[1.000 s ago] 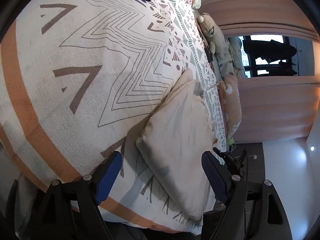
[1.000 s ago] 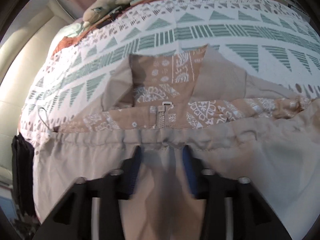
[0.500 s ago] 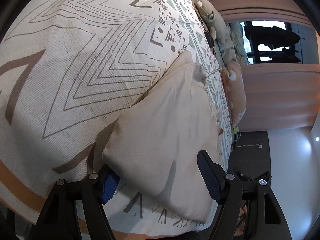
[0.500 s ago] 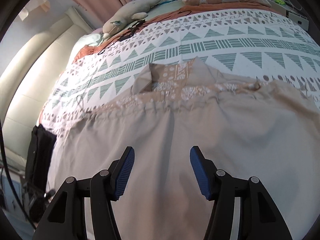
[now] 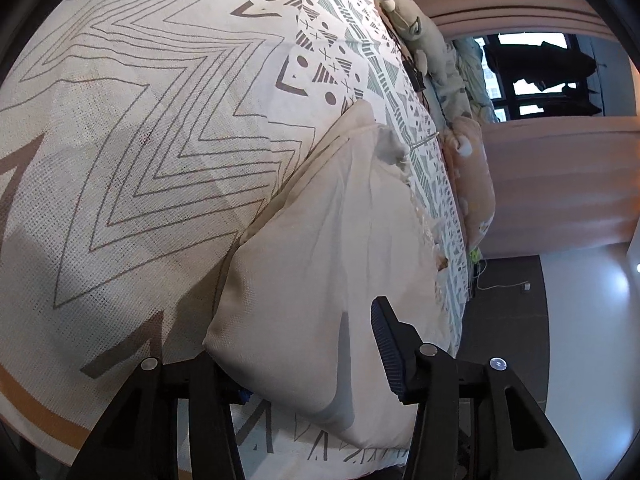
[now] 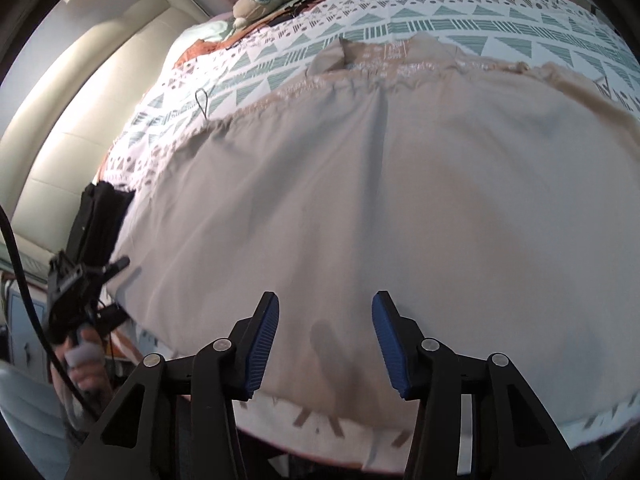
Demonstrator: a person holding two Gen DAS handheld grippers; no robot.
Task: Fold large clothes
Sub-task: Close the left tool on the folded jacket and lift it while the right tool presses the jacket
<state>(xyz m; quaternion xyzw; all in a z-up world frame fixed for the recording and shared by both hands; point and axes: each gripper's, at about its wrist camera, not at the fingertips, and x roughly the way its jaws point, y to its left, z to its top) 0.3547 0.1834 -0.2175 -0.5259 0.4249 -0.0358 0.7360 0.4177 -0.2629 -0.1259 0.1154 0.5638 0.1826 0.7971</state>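
On the patterned bed (image 6: 460,8) the beige garment (image 6: 400,200) lies spread; left gripper (image 5: 304,364) jaws have been closing around its corner, right gripper (image 6: 324,344) spread above the hem: grasp next, then fold

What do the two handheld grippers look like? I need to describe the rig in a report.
Both are matte black plastic. The right gripper has two angular fingers with ribbed blue pads and round silver screw heads on the linkage. The left gripper matches it; seen from the right wrist camera it is a boxy black unit trailing a black cable.
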